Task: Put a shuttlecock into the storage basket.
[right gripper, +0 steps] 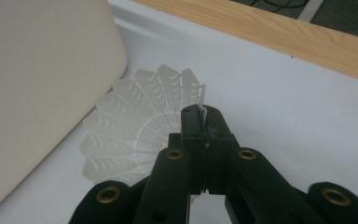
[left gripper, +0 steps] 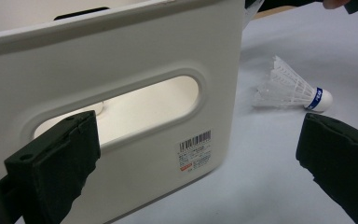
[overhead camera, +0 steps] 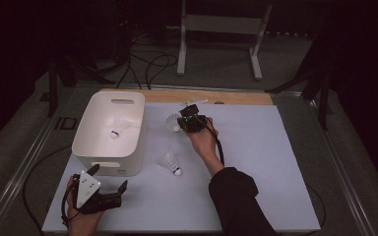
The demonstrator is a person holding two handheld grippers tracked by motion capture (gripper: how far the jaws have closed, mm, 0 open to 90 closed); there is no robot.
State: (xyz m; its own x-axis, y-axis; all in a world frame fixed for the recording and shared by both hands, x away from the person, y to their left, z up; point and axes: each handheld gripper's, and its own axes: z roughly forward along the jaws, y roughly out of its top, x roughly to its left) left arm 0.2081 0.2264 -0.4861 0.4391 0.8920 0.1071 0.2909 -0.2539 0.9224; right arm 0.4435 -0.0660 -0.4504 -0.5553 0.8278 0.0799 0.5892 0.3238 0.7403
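Black fingers (right gripper: 204,122) pinching white shuttlecock (right gripper: 135,126) — ribbed plastic skirt, fanned wide.

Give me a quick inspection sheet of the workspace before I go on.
Surface: pale mat on a wood-edged table.
Job's things: white bin holding one shuttlecock; second shuttlecock lying on the mat; third shuttlecock pinched by its skirt beside the bin.
Clutter: nothing seen.
Grippers: right claw shut on the third shuttlecock; left claw open, facing the bin's handle slot.
Cables: black leads on the floor.
Surroundings: white frame legs, dark room.
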